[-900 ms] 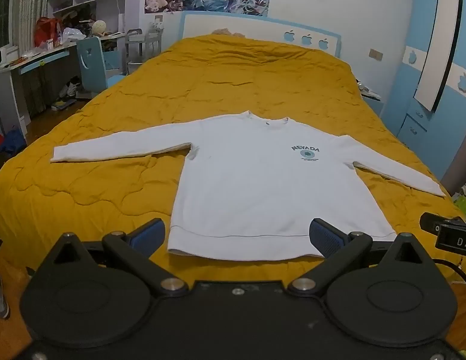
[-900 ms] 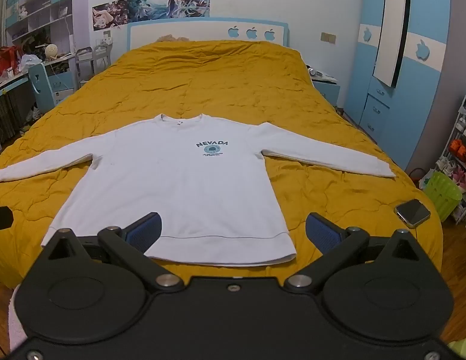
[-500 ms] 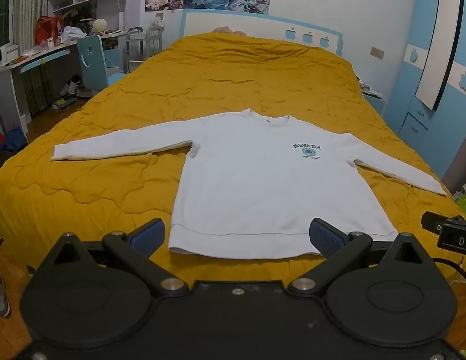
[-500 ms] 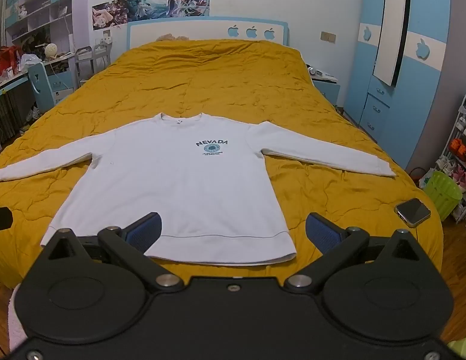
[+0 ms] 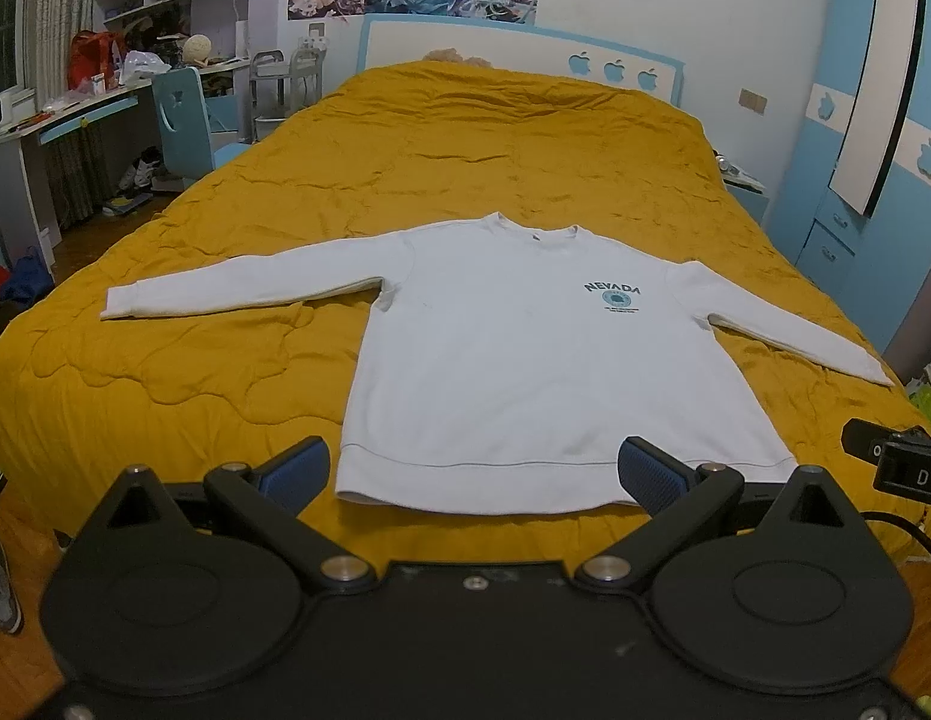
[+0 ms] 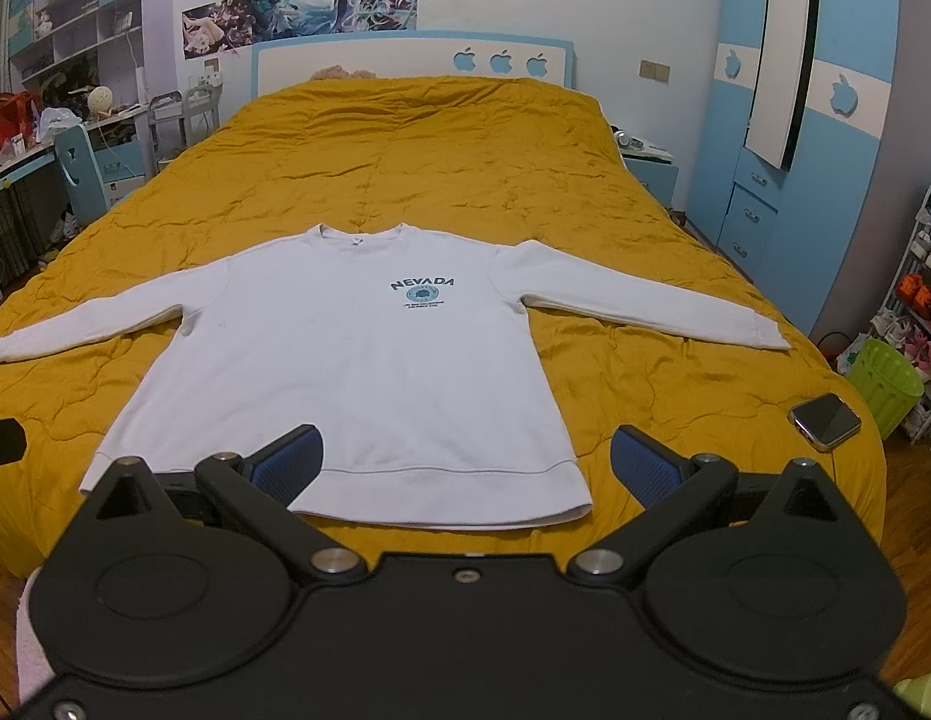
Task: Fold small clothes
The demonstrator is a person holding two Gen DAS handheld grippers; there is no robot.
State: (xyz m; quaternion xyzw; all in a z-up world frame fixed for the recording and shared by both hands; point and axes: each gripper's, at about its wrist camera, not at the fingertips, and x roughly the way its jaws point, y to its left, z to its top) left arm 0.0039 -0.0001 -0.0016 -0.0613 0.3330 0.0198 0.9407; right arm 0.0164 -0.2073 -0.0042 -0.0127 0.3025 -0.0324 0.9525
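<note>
Two views, left wrist: left gripper [image 5: 472, 468] spread wide, empty, short of the sweatshirt [image 5: 543, 360] hem; cloth soft, light (limp, I judge), best pinched at the hem corners.
Right wrist: right gripper [image 6: 462, 461] likewise agape; phone [image 6: 824, 420] right of sweatshirt [image 6: 357, 372], well apart.

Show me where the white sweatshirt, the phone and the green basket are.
white sweatshirt [image 6: 357, 384]: right wrist view, middle of its chest.
phone [image 6: 824, 414]: right wrist view, its dark screen.
green basket [image 6: 885, 381]: right wrist view, its side wall.
</note>
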